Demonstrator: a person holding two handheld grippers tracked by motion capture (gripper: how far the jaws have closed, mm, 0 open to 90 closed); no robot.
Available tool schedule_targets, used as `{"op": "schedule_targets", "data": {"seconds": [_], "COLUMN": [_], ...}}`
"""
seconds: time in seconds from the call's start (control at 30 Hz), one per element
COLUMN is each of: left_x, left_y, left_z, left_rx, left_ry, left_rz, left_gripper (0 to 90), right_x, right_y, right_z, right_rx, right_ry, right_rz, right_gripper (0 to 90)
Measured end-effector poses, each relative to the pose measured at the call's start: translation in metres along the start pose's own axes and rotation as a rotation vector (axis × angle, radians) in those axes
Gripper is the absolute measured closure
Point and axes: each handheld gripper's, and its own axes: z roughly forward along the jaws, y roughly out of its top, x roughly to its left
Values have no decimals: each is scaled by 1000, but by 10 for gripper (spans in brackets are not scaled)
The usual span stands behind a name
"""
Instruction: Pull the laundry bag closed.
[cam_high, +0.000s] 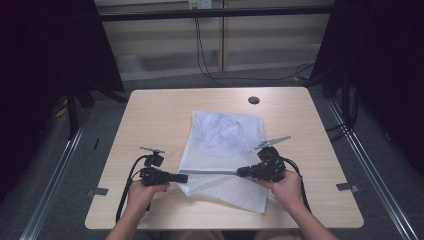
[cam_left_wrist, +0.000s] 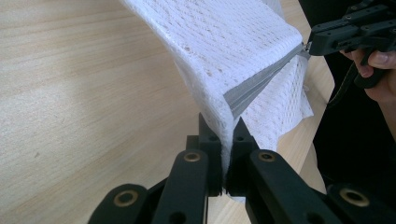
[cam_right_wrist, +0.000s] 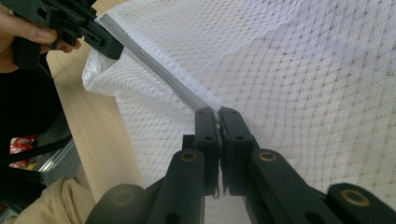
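A white mesh bag (cam_high: 220, 142) lies flat on the wooden table (cam_high: 150, 120), and something white and crumpled shows through its far half. A grey zipper (cam_high: 210, 172) runs across the bag near its front end, stretched taut between both grippers. My left gripper (cam_high: 184, 177) is shut on the bag's left edge at the zipper's end; its jaws (cam_left_wrist: 227, 128) pinch the mesh, which lifts off the table. My right gripper (cam_high: 241, 172) is shut on the zipper pull at the other side, and a bit of metal shows between its tips (cam_right_wrist: 218, 112). The zipper (cam_right_wrist: 159, 70) looks closed between them.
A round cable hole (cam_high: 253, 100) sits in the table behind the bag. Bare wood lies left of the bag and along the far edge. Black cables (cam_high: 210, 70) trail on the floor beyond the table. Metal rails and dark curtains flank both sides.
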Motion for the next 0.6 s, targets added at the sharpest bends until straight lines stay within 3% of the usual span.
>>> {"op": "schedule_targets", "data": {"seconds": [0.1,0.17,0.6], "left_x": [-1,0,0], "left_y": [0,0,0], "left_z": [0,-1,0], "left_rx": [2,-5,4], "left_ry": [-6,13,-6], "left_rz": [-10,2,-5], "left_gripper": [886,886,886], "right_x": [-1,-1,-5], "right_y": [0,-1,-6], "right_z": [-1,-1,-7], "right_rx": [1,1,-8], "right_ry": [3,0,1], "right_rz": [-3,-3,6], "right_gripper": [873,873,872]}}
